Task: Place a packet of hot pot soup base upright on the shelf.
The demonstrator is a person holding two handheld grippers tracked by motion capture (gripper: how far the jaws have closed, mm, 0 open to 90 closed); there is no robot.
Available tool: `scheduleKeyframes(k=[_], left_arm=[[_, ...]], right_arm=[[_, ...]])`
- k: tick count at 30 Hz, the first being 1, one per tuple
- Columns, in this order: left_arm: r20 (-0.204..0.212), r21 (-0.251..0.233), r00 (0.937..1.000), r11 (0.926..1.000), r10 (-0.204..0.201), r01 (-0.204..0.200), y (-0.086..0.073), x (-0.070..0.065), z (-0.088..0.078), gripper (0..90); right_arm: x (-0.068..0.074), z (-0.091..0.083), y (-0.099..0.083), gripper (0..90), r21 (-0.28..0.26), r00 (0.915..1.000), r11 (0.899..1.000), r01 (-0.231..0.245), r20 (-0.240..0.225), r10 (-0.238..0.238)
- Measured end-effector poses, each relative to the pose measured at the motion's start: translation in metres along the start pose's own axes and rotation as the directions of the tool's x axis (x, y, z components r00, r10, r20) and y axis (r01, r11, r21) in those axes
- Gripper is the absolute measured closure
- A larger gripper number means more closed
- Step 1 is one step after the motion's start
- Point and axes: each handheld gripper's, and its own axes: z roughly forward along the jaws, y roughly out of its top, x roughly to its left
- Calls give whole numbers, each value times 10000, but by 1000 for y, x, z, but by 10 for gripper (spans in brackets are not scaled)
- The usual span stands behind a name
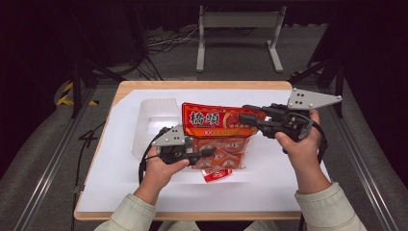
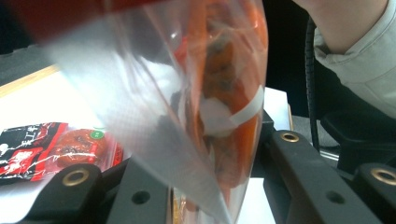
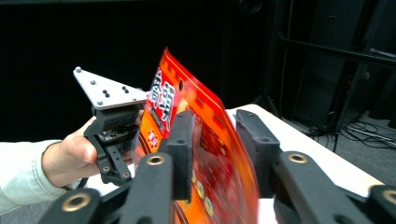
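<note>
A large orange-red snack bag (image 1: 219, 120) with a clear lower half is held up over the white sheet. My left gripper (image 1: 209, 153) is shut on the bag's lower left part; in the left gripper view the clear film and orange packs of the bag (image 2: 219, 93) run between the jaws of the left gripper (image 2: 205, 154). My right gripper (image 1: 248, 113) is at the bag's upper right corner. In the right gripper view the bag (image 3: 163, 93) stands between the pads of the right gripper (image 3: 215, 135), whose right pad stands off it. The left gripper (image 3: 112, 126) shows behind.
A small red packet (image 1: 216, 174) lies on the white sheet (image 1: 120, 183) below the bag and appears as the red packet (image 2: 51, 149) in the left gripper view. A clear plastic container (image 1: 154, 120) sits at the left. The wooden table's edge (image 1: 192, 84) borders the sheet.
</note>
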Motion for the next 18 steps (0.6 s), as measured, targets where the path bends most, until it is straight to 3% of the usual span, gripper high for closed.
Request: scheduleKeyframes(k=[16, 18], left_arm=[[-718, -167, 9974, 9998, 65, -77, 6, -1, -14, 705], [-726, -183, 9974, 9998, -1, -13, 5, 0, -16, 705]], right_arm=[[-26, -32, -25, 561, -47, 9929, 9981, -622, 1012, 623], [-29, -35, -31, 559, 73, 9880, 9980, -632, 1417, 615]])
